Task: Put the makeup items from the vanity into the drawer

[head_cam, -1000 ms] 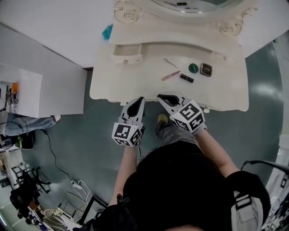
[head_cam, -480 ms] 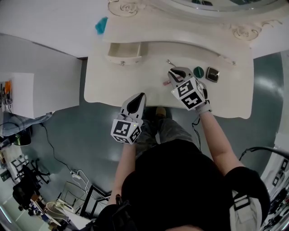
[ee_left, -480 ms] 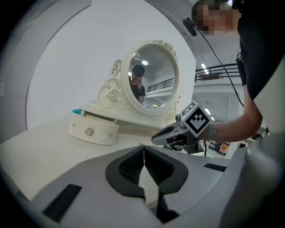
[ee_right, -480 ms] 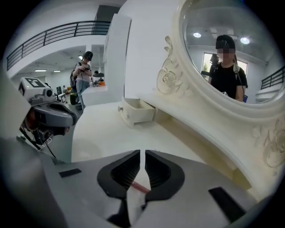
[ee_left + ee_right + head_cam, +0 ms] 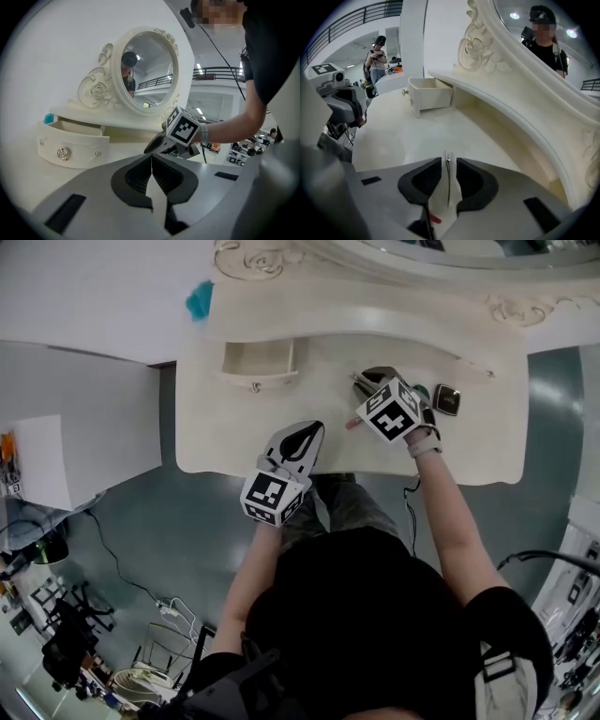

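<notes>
The right gripper (image 5: 449, 159) points down at the cream vanity top (image 5: 403, 136) with its fingers a narrow gap apart, having just been opening. A thin silver metal clip (image 5: 447, 178) lies on the top between them with neither pad pressing it, and a small pink-red item (image 5: 434, 219) peeks out behind the left-hand finger. The open cream drawer (image 5: 432, 96) stands well beyond the fingertips and to their left, while the left gripper (image 5: 151, 157) has its fingers pressed together on nothing.
</notes>
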`<act>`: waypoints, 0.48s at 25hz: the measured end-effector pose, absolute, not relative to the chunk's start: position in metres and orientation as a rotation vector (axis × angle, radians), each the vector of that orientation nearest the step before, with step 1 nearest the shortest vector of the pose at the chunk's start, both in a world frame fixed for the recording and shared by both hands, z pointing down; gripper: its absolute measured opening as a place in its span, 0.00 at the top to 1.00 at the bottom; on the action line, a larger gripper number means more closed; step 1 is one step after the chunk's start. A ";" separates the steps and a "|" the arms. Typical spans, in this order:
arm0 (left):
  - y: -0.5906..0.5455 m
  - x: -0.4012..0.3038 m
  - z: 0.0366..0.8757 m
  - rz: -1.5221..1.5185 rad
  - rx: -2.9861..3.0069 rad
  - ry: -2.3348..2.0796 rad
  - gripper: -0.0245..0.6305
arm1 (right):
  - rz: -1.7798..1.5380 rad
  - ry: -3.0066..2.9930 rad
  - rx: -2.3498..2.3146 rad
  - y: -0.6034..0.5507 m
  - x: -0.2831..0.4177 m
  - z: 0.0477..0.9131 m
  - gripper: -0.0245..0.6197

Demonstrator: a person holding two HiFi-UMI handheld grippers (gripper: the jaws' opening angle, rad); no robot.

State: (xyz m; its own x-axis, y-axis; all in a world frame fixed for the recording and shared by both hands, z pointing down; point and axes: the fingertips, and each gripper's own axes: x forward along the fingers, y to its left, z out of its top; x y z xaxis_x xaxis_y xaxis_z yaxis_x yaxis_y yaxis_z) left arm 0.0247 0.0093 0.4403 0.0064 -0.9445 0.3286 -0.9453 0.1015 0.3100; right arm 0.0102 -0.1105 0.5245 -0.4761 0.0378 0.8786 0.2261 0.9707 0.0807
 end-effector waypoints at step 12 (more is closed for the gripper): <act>0.007 -0.011 0.430 0.005 1.935 -1.840 0.94 | -0.221 -2.078 -0.299 -0.087 -0.004 0.495 0.90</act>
State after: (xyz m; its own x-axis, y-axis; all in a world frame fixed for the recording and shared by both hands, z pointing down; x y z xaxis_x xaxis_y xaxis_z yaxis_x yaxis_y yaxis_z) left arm -0.0110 0.0066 0.4305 0.1019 -0.9435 0.3153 -0.9451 0.0071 0.3266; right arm -0.0045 -0.0870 0.4949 -0.4841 0.1213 0.8666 0.3012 0.9529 0.0349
